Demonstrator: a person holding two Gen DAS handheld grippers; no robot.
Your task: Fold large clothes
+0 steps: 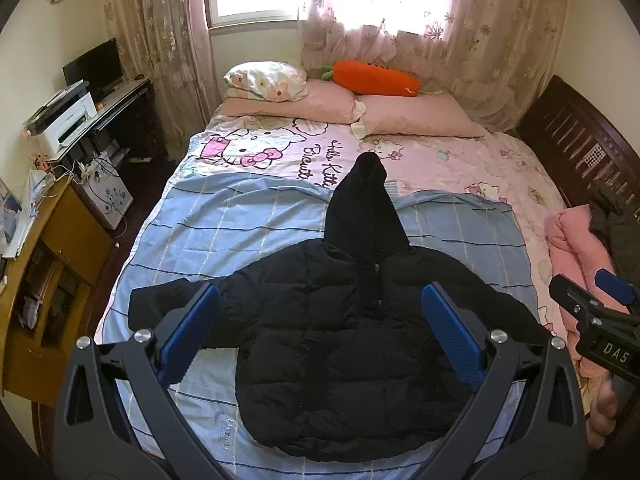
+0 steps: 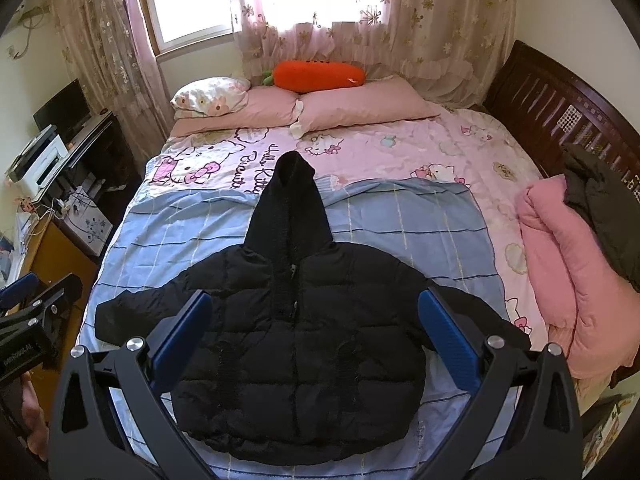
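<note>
Lying flat, front up, on blue checked sheet (image 1: 248, 232) atop bed (image 1: 440, 160): black hooded puffer jacket (image 1: 340, 340), sleeves spread, hood pointing toward pillows (image 1: 416, 120). Hovering above jacket: left gripper (image 1: 320, 332), jaws wide, empty. Further right: right gripper (image 2: 316, 336), jaws wide, empty.

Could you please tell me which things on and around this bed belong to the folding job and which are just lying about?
Part of the job:
- black hooded jacket, spread flat
- blue checked sheet beneath it
- left gripper and right gripper, jaws open

Just lying about:
- carrot plush
- pink pillows
- folded pink blanket
- dark garment on it
- printer
</note>
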